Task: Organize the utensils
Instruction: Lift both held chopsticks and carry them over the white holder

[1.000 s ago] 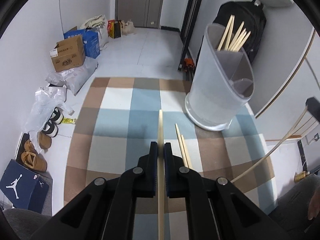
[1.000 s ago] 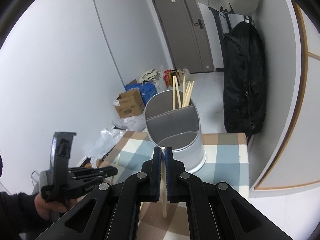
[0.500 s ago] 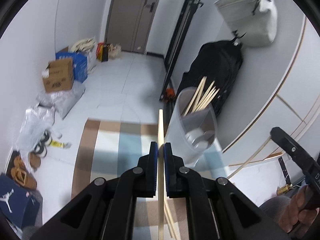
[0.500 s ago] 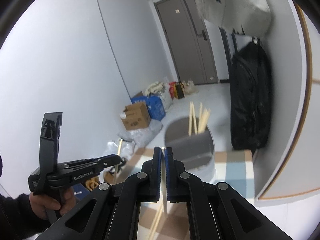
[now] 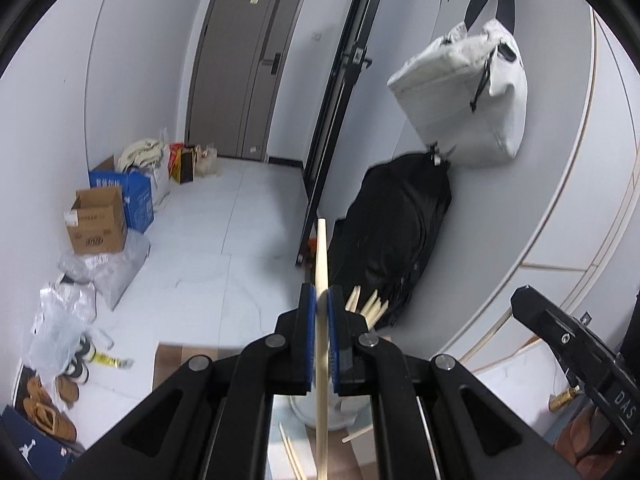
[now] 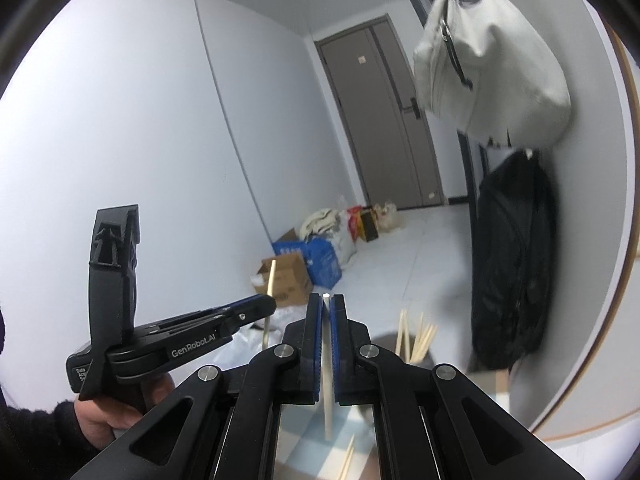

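A: Left wrist view takes in the whole hallway first: grey door (image 5: 244,60) at the end, a white bag (image 5: 464,88) hung on the wall over a black backpack (image 5: 396,240), boxes and shoes along the far side. Where are the utensils?

B: Most stand bundled in the holder (image 5: 320,416), low down behind the left gripper (image 5: 319,344); only its pale base and the chopstick tips (image 5: 370,308) peek out. A few loose sticks (image 5: 294,456) lie on the checked cloth of the tabletop (image 5: 184,364)

A: And the grippers themselves?

B: Each has its fingers pressed together, pinching one chopstick. The left's chopstick (image 5: 321,280) runs straight through and juts well past the tips. In the right wrist view the right gripper (image 6: 327,344) nips its chopstick (image 6: 327,392) near the top end, so most hangs below

A: How would they handle, do you reckon?

B: Light, stiff, smooth wood, I'd judge: easy to lift, apt to swivel or slip between the pads. Held near the middle it should stay steadier; the right one, caught by its end, looks likelier to swing
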